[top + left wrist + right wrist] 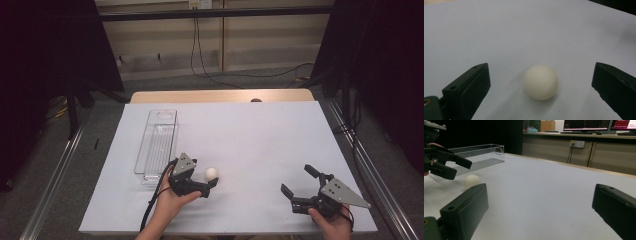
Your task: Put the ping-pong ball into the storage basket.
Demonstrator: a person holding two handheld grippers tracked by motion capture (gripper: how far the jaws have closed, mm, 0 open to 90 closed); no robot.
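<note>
No brand, label or readable writing shows on anything on the table; the screens far behind the table in the right gripper view are too small to read.

Near the left edge of the white sheet (250, 135) lies a long clear plastic bin (157, 140), its length running from the far side toward the near side. Nothing can be seen inside it — the walls and floor show through as bare plastic. In the right gripper view the same bin (477, 155) sits beyond the ball, with an oval handle cut-out in its end wall.

Just beside the bin's near end, the left hand (170, 200) comes in from the near edge and holds the left gripper (212, 181) low over the sheet, pointing toward the right edge, its grey three-cornered plate on top. Its jaws stand wide apart and grip nothing. The white ball (212, 173) rests on the sheet between them; in the left gripper view the ball (541, 82) lies roughly midway, clear of both jaws, with a soft shadow under it.

Well apart, toward the near right corner, the right hand (332, 222) holds the right gripper (299, 181) — angled toward the left and slightly away from the person. Its jaws are also spread wide, with only bare sheet between them. From its own view the ball (472, 180) and the left gripper (461, 168) appear at the far left.
</note>
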